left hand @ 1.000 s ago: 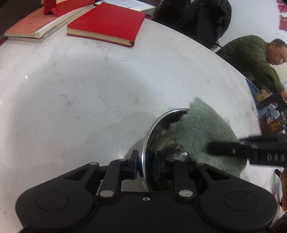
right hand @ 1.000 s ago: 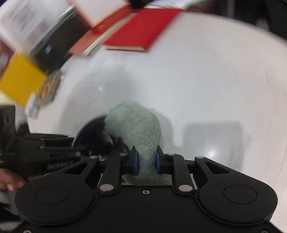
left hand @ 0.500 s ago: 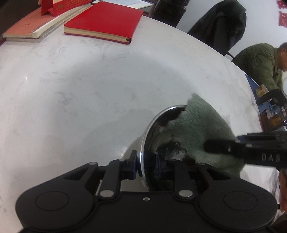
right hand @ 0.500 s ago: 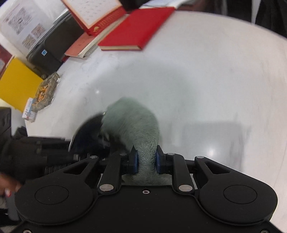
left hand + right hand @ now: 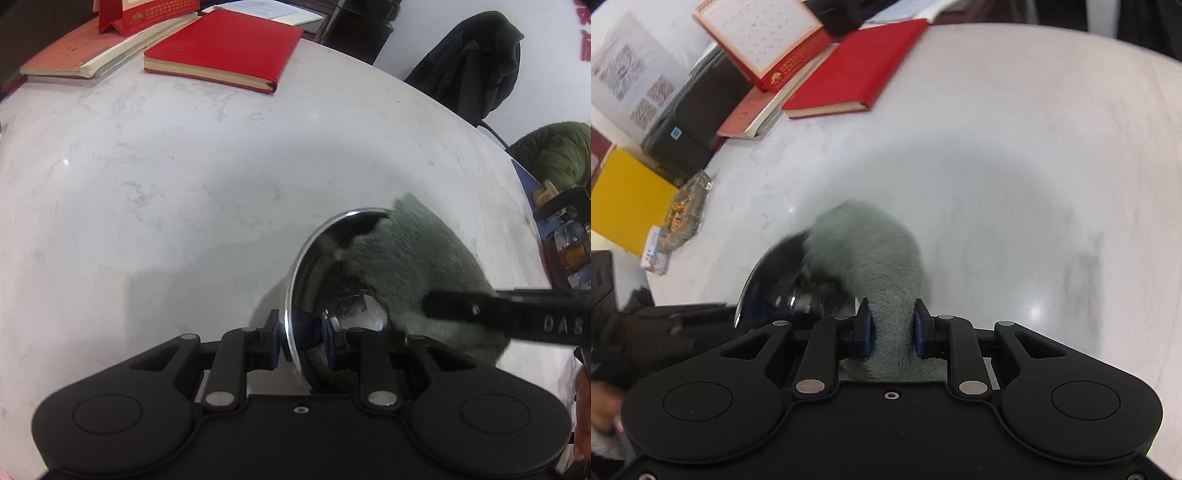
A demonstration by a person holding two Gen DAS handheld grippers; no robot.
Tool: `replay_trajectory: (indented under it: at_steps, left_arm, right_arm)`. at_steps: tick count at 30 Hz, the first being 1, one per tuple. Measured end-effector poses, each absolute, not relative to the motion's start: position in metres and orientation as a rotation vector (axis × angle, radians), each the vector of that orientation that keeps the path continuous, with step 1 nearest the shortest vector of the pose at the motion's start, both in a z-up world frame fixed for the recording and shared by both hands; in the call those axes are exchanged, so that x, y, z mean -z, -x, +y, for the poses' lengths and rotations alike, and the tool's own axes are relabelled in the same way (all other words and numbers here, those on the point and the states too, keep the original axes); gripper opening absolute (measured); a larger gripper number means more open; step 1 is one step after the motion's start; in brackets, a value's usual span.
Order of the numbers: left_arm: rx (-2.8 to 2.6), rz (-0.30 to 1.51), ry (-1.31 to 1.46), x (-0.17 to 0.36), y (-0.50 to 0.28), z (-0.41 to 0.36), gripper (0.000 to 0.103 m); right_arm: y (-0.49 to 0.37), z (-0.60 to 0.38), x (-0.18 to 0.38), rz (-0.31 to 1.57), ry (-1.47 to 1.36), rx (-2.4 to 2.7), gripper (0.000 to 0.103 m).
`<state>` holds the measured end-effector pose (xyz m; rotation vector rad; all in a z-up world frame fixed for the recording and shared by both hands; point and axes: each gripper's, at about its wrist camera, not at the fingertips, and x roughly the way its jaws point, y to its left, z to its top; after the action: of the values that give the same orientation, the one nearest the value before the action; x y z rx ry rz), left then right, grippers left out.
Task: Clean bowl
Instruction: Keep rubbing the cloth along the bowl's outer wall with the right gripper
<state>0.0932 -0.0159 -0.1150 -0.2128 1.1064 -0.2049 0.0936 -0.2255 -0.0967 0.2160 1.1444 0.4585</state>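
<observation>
The only lettering I can read is "DAS" in pale capitals on the black arm of the right gripper (image 5: 436, 308), which reaches in from three o'clock in the left wrist view. The print on the red desk calendar (image 5: 764, 40) is too small to make out.

The steel bowl (image 5: 332, 280) stands tipped on the white marble table (image 5: 166, 184). The left gripper (image 5: 301, 341) straddles its rim at six o'clock, one pad outside and one inside; its jaws are easing apart. The right gripper's jaws are also opening, though the grey-green cloth (image 5: 871, 258) sits pinched between its blue pads, running up to twelve o'clock and over into the bowl. A red notebook (image 5: 221, 44) lies far off at eleven o'clock.
</observation>
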Motion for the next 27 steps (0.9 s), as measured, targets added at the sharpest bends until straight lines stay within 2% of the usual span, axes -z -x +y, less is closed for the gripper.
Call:
replay_trajectory:
  at_steps: [5, 9, 14, 23, 27]
  left_arm:
    - [0.187, 1.096, 0.216, 0.113, -0.088, -0.016, 0.022]
    - [0.161, 1.078, 0.241, 0.113, -0.083, -0.017, 0.023]
    - [0.152, 1.062, 0.264, 0.114, -0.080, -0.021, 0.024]
    - [0.158, 1.030, 0.271, 0.100, -0.103, -0.012, 0.017]
    - [0.173, 1.055, 0.270, 0.105, -0.096, -0.015, 0.014]
  right_arm:
    - [-0.115, -0.208, 0.089, 1.094, -0.138, -0.482, 0.021]
    - [-0.108, -0.219, 0.099, 1.112, -0.222, -0.447, 0.021]
    - [-0.073, -0.243, 0.109, 1.143, -0.396, -0.382, 0.026]
    - [-0.072, -0.242, 0.108, 1.135, -0.373, -0.393, 0.025]
    - [-0.081, -0.239, 0.103, 1.126, -0.292, -0.402, 0.022]
